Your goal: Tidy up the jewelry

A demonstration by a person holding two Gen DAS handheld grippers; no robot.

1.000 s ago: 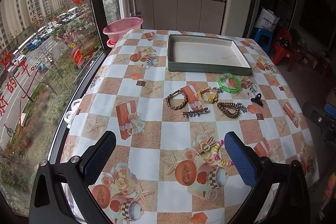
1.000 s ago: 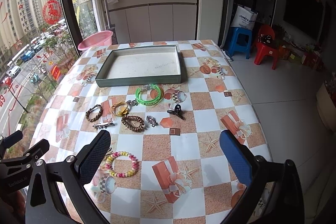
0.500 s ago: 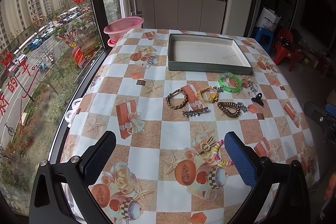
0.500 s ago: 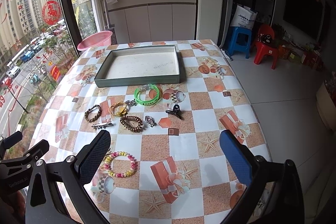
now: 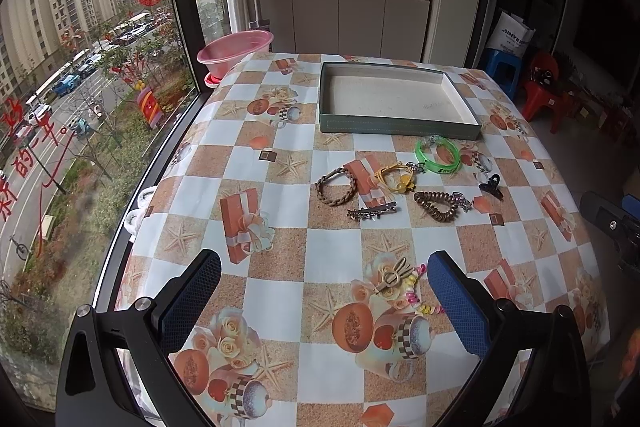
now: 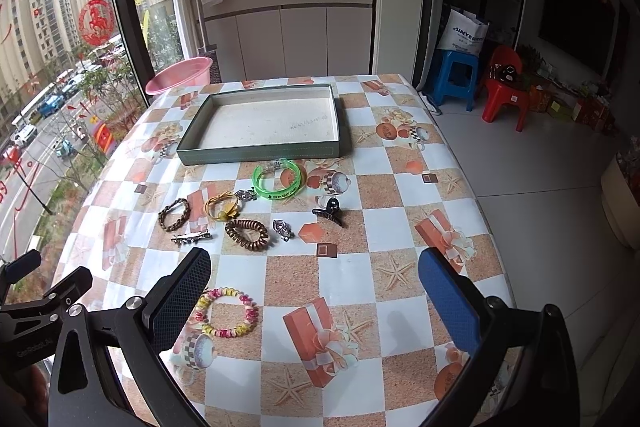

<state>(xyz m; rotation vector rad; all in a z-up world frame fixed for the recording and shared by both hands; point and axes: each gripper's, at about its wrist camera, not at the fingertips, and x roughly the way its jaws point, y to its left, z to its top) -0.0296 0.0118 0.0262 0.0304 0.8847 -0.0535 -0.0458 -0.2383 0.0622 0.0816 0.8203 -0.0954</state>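
Observation:
An empty green tray [image 5: 400, 127] [image 6: 260, 151] stands at the far side of the table. In front of it lie a green bangle [image 5: 437, 154] [image 6: 279, 180], a brown braided bracelet [image 5: 335, 187] [image 6: 174, 214], a yellow hair tie [image 5: 396, 177] [image 6: 222, 205], a brown coil tie [image 5: 434, 205] [image 6: 247, 234], a silver clip [image 5: 371, 211] [image 6: 191, 237] and a black claw clip [image 5: 491, 185] [image 6: 329, 211]. A pastel bead bracelet [image 6: 226, 311] [image 5: 418, 293] lies nearest. My left gripper [image 5: 324, 291] and right gripper [image 6: 314, 291] hover open above the near table, holding nothing.
A pink basin [image 5: 235, 51] [image 6: 179, 75] sits beyond the far left corner by the window. To the right of the table are a blue stool [image 6: 456, 77] and a red chair [image 6: 505, 87]. The left gripper's body [image 6: 36, 311] shows low left in the right wrist view.
Both views have crept very slightly closer to the table. Nothing on the table has moved, and both grippers remain open.

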